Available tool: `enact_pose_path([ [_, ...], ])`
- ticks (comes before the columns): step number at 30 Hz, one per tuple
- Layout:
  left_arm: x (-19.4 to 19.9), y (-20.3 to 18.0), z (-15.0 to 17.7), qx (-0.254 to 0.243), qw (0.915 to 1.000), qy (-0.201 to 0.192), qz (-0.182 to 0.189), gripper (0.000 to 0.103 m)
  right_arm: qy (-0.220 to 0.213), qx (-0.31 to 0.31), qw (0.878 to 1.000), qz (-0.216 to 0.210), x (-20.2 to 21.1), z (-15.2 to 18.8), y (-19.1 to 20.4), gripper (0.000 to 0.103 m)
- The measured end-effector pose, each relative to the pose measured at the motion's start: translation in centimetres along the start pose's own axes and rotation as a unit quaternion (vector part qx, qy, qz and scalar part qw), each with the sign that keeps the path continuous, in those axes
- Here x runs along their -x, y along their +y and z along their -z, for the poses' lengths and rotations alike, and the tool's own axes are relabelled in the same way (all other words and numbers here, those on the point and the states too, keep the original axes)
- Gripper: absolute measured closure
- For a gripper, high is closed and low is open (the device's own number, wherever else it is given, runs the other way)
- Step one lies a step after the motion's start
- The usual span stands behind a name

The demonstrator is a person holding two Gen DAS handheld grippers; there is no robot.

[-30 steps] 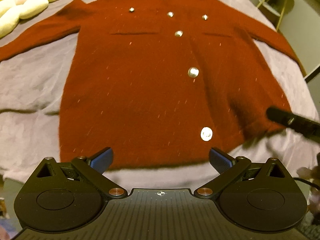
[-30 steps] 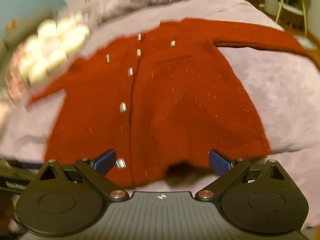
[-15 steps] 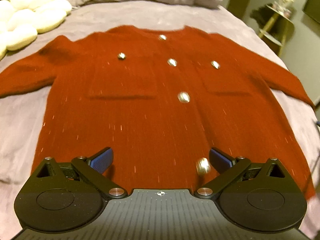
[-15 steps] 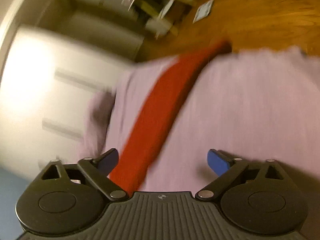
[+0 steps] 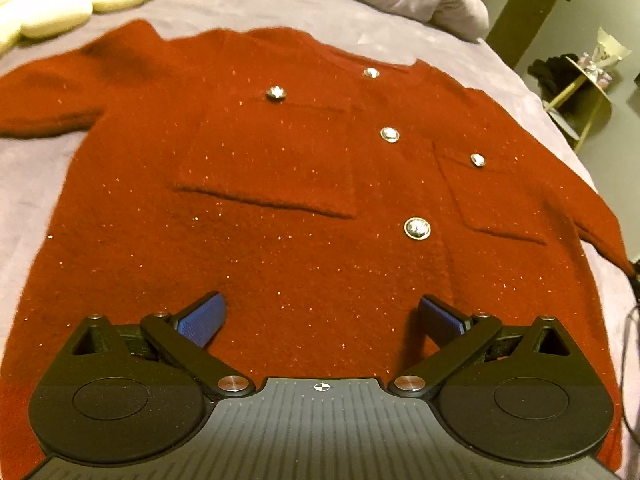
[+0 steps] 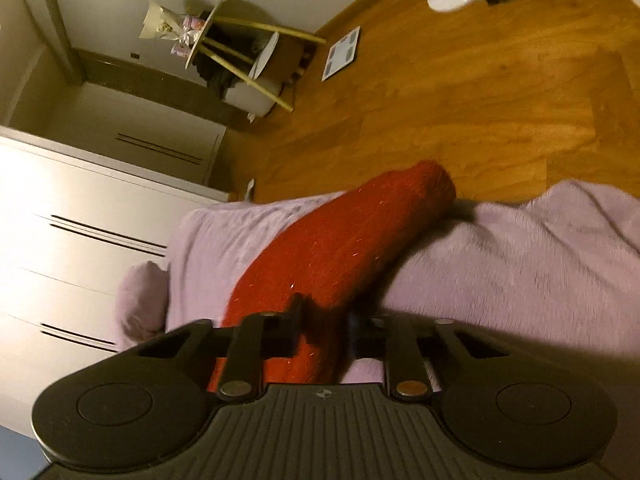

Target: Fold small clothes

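Right gripper [image 6: 324, 326] swung off the cardigan [image 5: 280, 208] body out to its sleeve [image 6: 340, 248], jaws just closing, now clenched on it. Left gripper [image 5: 320, 316] moved in over the hem, released. Soft, floppy red knit, silver buttons, flat on bed [image 5: 36, 184]; grab by sleeves and hem.

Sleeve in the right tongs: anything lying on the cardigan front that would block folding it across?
Nothing visible. The cardigan lies flat on the bed, only its own buttons on top. The right tongs have just closed on the sleeve; the left tongs hang open above the hem.
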State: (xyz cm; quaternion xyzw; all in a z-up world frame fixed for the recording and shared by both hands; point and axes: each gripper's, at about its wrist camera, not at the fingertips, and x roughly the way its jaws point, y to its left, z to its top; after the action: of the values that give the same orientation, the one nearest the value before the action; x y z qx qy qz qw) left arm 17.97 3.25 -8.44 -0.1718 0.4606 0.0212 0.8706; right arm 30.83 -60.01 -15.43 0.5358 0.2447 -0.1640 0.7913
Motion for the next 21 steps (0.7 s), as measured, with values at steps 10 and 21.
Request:
enact_pose_path([
  [10, 1.1, 1.5, -1.6, 0.039, 0.9973, 0.0, 0.063, 0.0, -0.094, 0.592, 0.8, -0.001, 5.8, 17.5, 19.6, 0.093],
  [21, 1.2, 1.2, -5.9, 0.047, 0.9899, -0.027, 0.131, 0.0, -0.061, 0.914, 0.402, -0.002, 3.8, 42.6, 16.6, 0.08],
])
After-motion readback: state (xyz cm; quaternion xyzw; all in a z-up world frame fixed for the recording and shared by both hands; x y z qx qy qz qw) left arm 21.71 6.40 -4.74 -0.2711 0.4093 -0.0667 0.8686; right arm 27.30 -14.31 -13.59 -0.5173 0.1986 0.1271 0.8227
